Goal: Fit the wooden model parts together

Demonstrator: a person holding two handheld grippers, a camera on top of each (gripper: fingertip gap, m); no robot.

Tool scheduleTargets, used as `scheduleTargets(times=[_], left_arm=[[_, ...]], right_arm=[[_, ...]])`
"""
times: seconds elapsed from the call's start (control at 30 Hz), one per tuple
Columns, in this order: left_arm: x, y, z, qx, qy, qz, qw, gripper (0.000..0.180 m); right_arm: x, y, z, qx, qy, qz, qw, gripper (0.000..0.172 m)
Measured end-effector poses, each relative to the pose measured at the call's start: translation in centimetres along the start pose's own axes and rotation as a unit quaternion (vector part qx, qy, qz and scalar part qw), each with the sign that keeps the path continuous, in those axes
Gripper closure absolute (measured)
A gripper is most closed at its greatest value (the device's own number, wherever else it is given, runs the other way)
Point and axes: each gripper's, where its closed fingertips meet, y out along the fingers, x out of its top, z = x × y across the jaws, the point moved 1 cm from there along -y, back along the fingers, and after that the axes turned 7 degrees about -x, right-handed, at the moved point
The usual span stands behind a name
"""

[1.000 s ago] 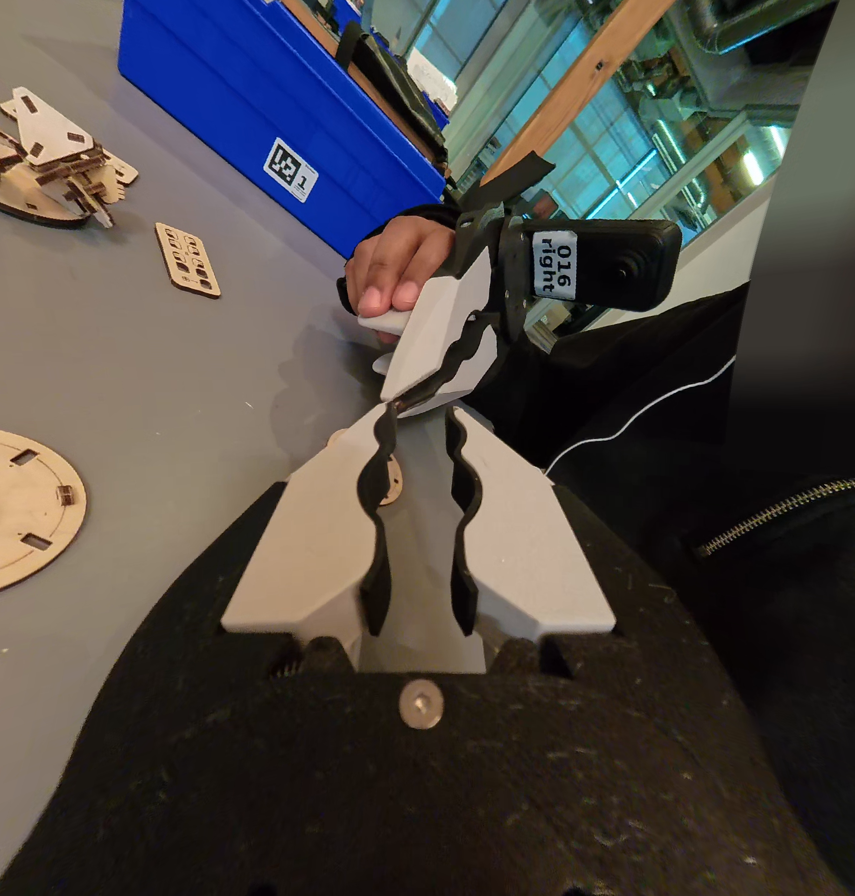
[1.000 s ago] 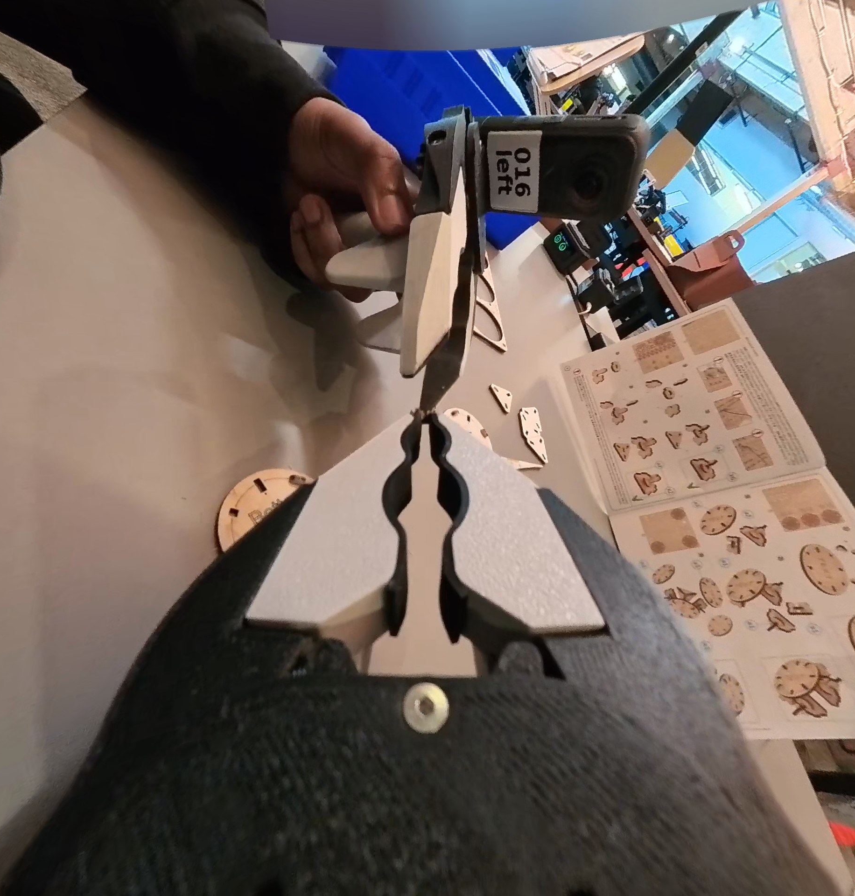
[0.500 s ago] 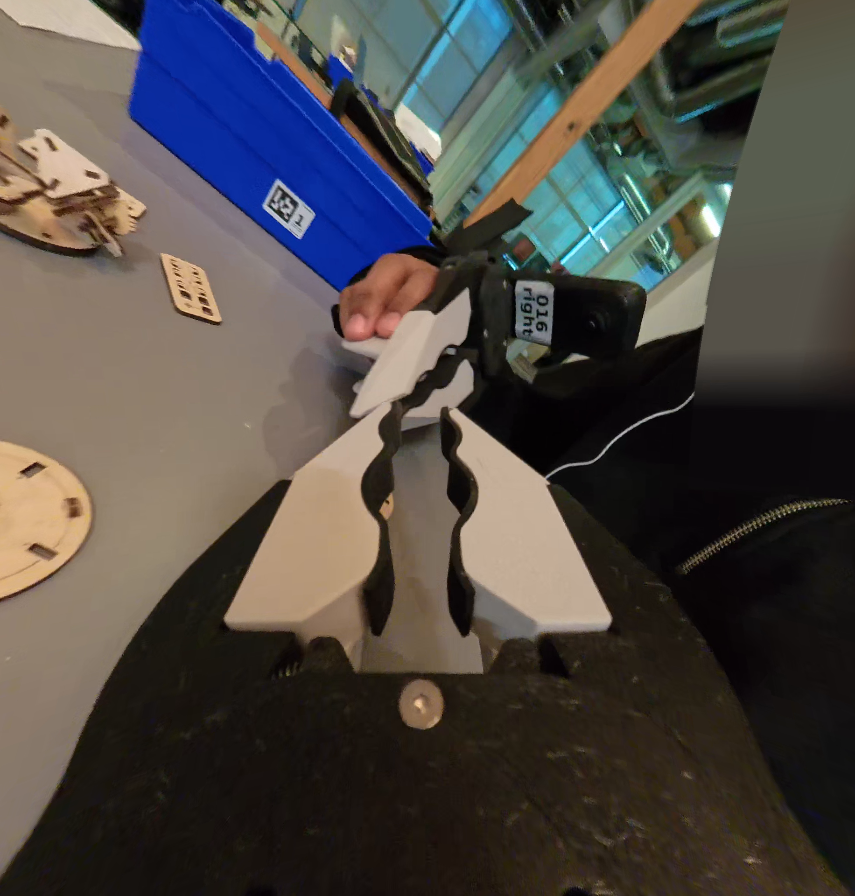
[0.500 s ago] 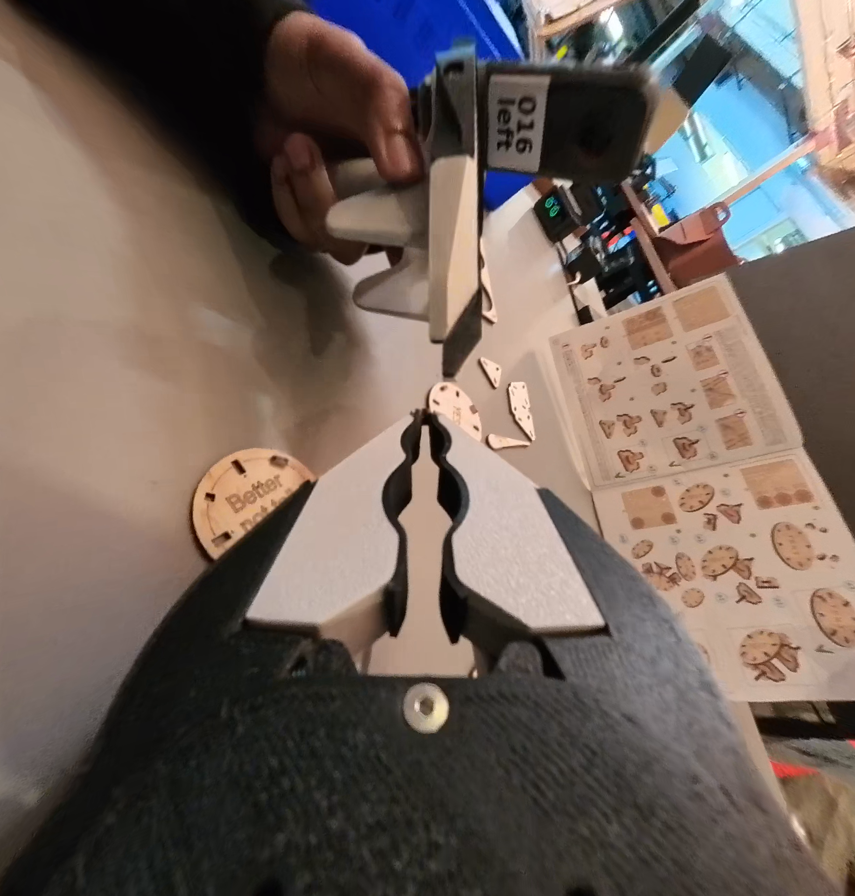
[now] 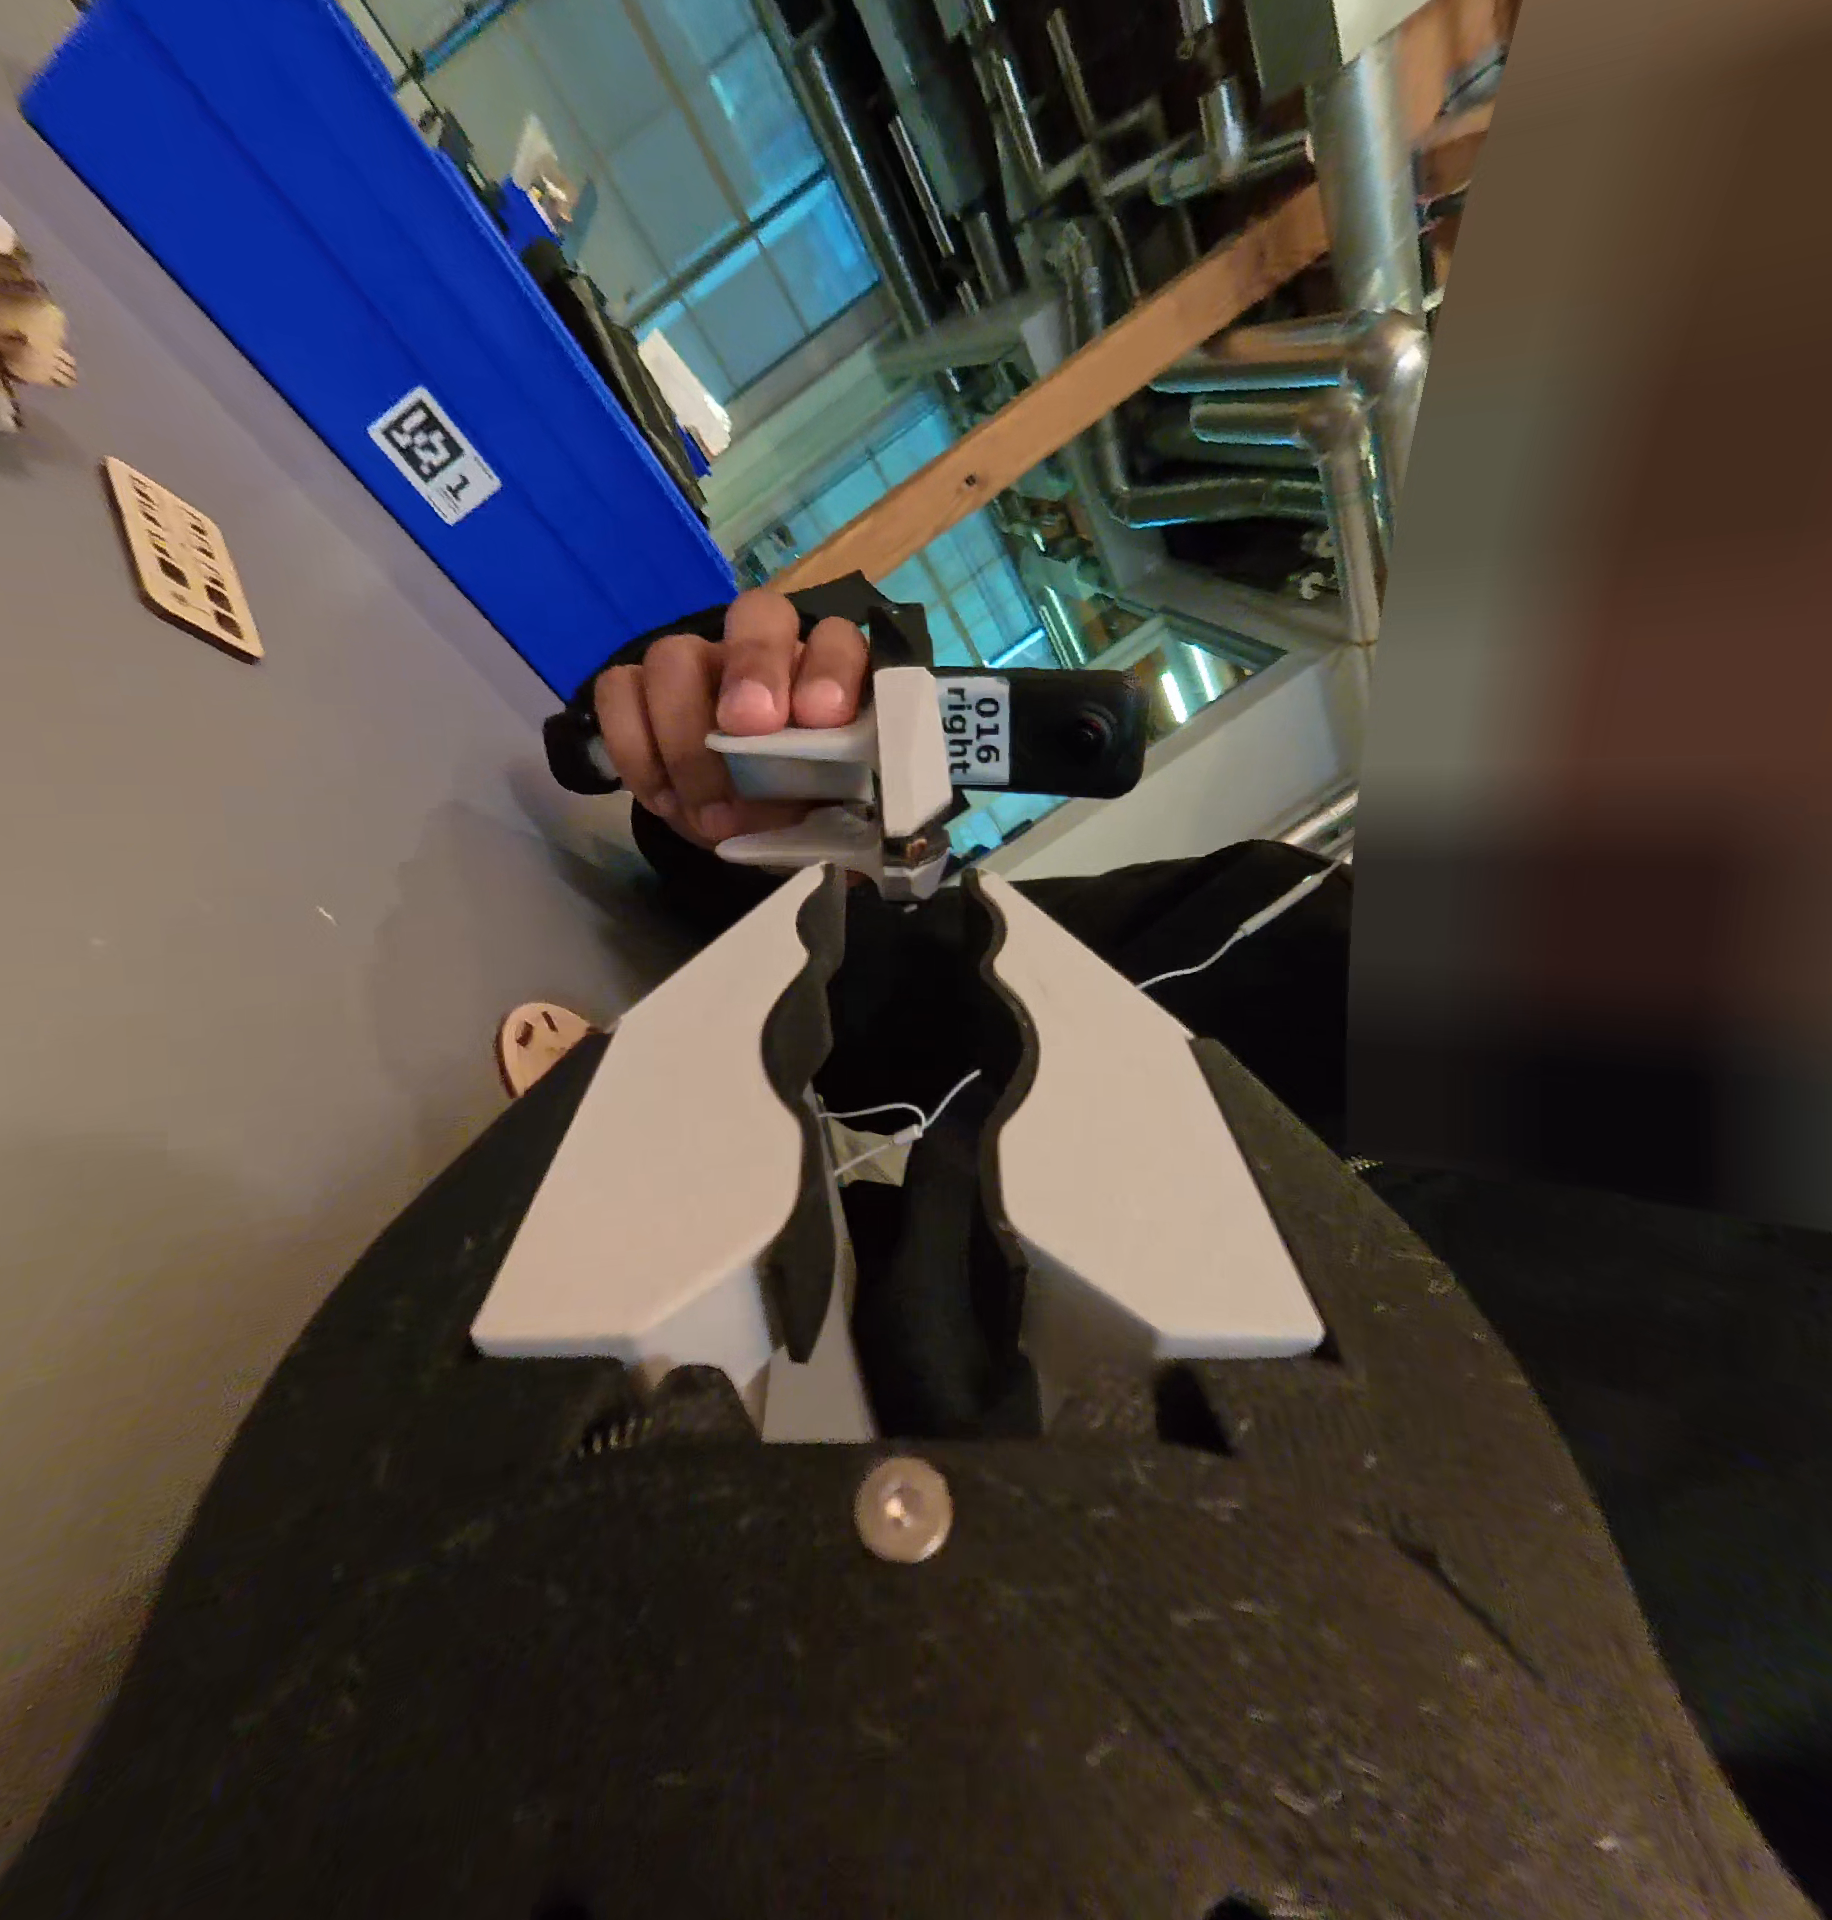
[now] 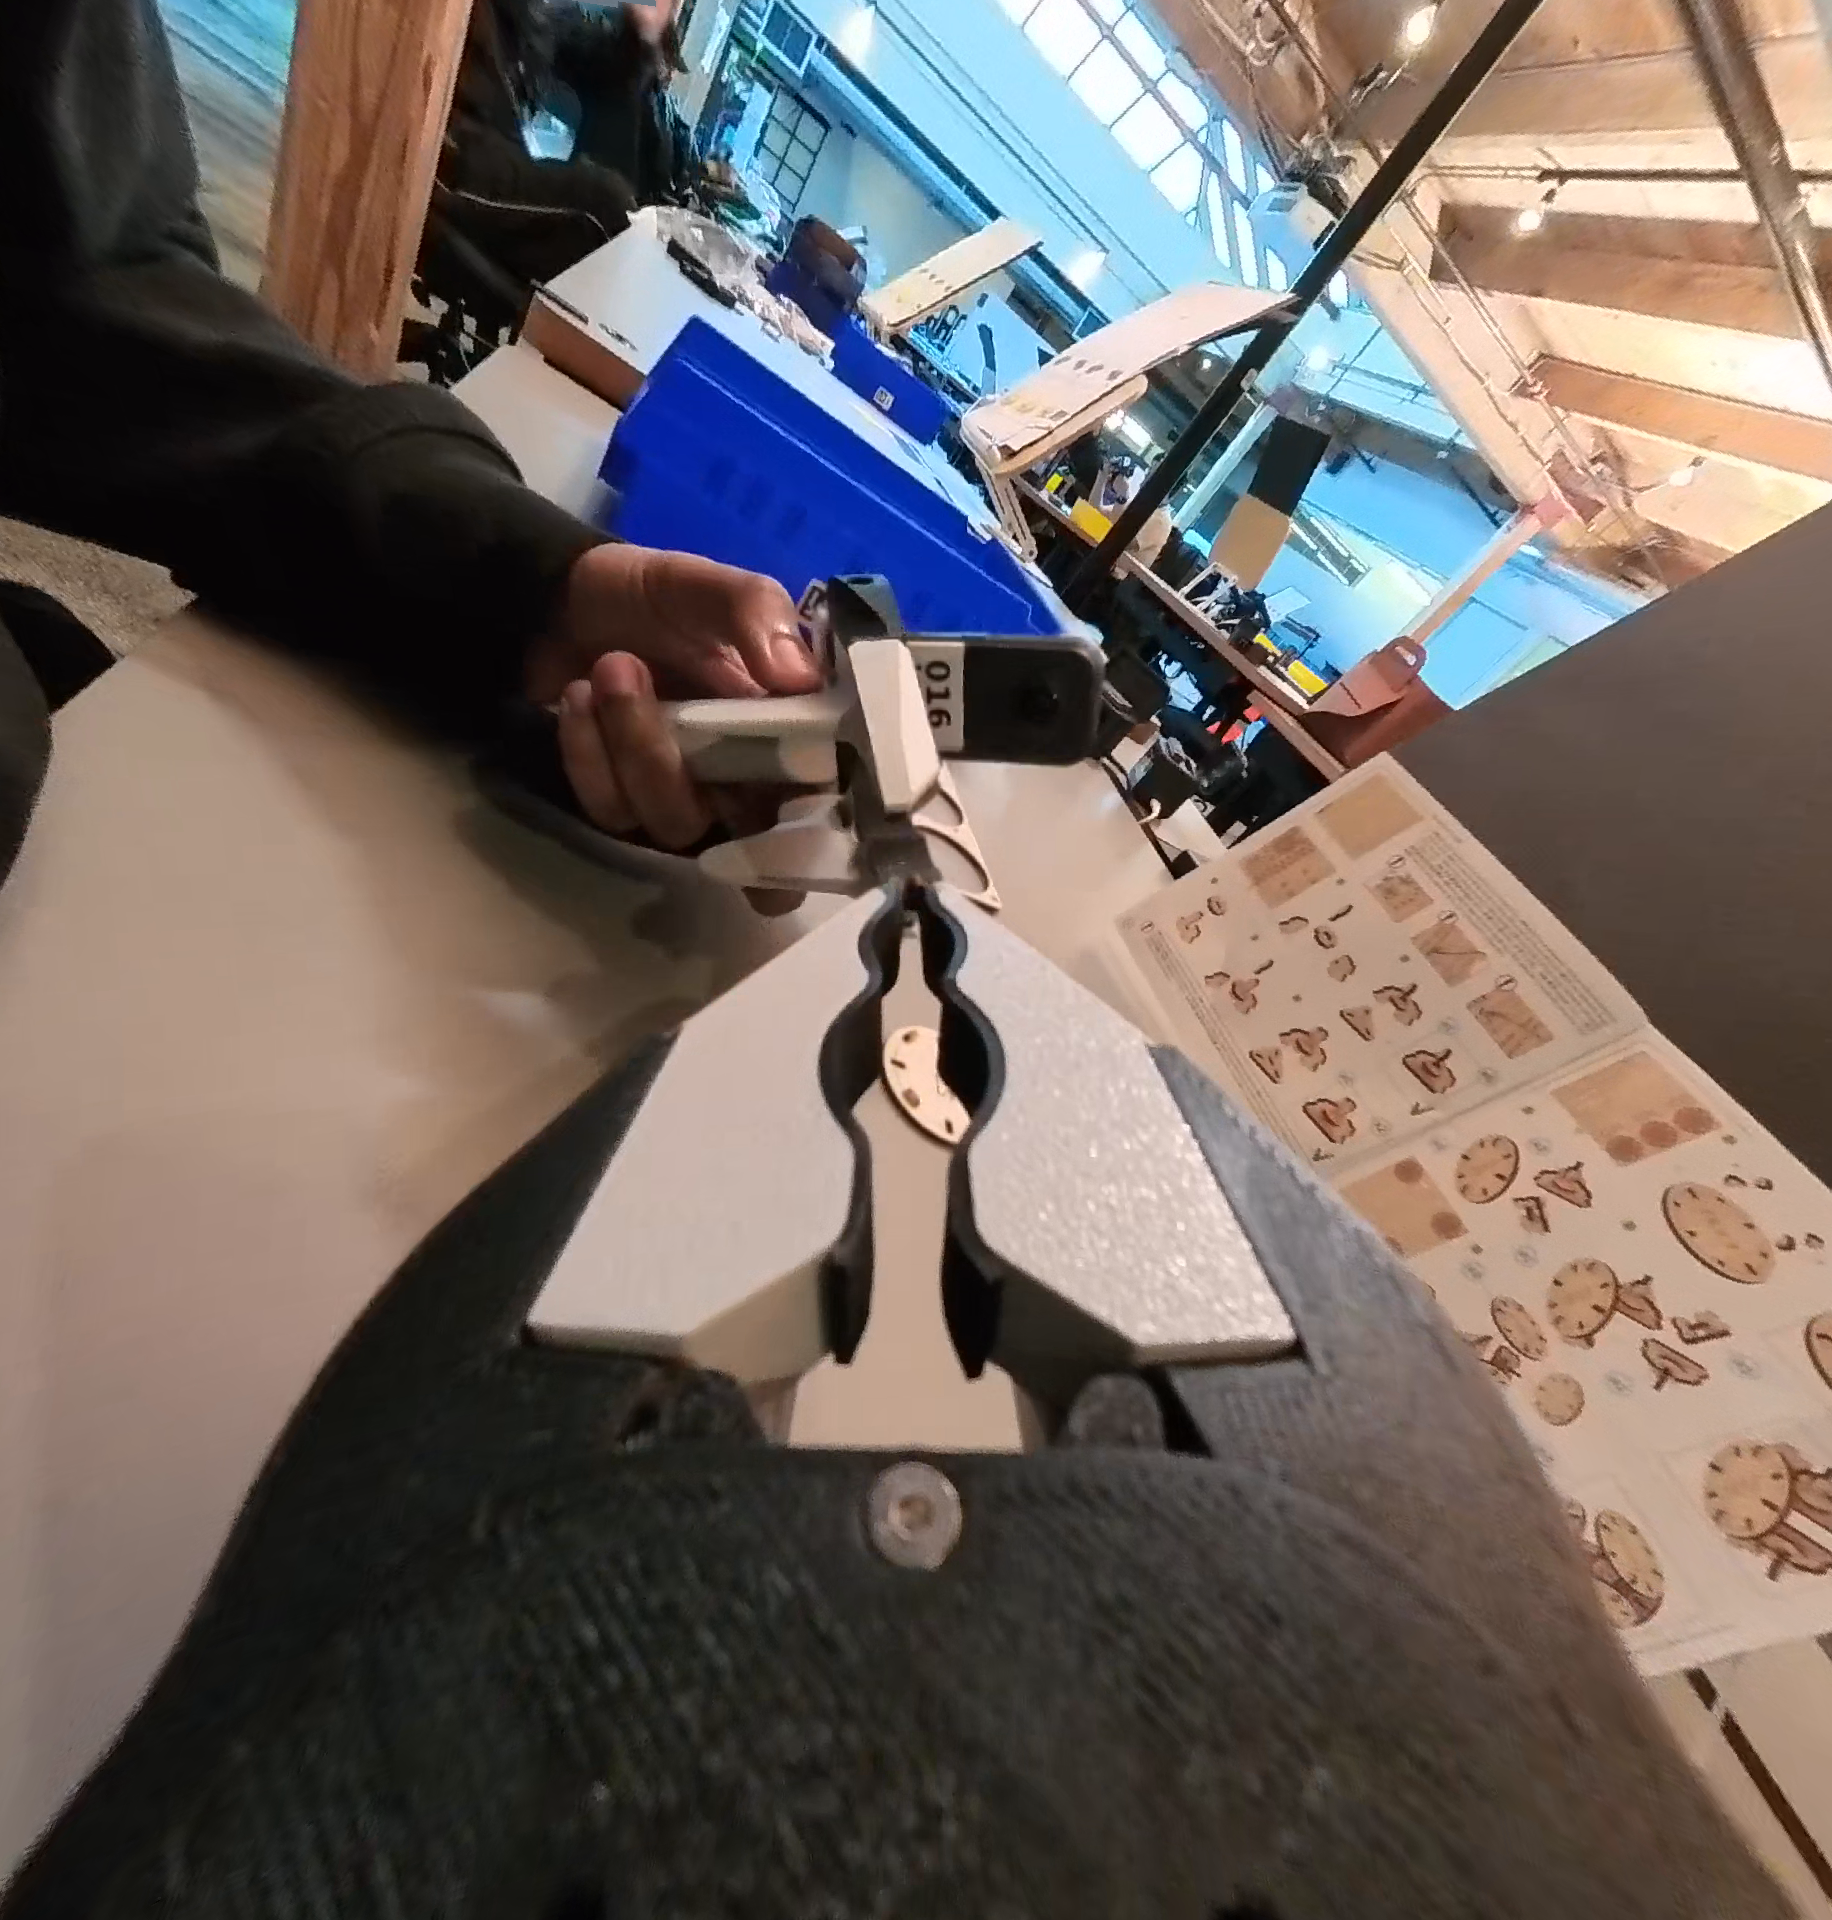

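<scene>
While the left tongs (image 5: pixel 901 888) stand open and empty, the right tongs (image 6: pixel 907 916), pinched closed, face them tip to tip above the worktop (image 5: pixel 216 987) and its wooden disc (image 6: pixel 922 1081).

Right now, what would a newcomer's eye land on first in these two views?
The two hand-held grippers meeting tip to tip above the table: the right gripper has its jaws together, the left gripper stands apart. Behind them lies a bright blue bin, and an illustrated instruction sheet spreads on the right.
</scene>
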Motion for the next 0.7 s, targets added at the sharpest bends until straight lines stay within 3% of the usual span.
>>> scheduleTargets(times=[0.3,0.7], left_arm=[[-0.6,0.3,0.2,0.000,-0.011,0.015,1.000,0.177],[-1.1,0.6,0.2,-0.015,-0.031,0.023,0.999,0.176]], right_arm=[[-0.2,0.3,1.0,0.018,-0.009,0.001,1.000,0.171],[-0.1,0.3,1.3,0.024,-0.008,-0.002,1.000,0.171]])
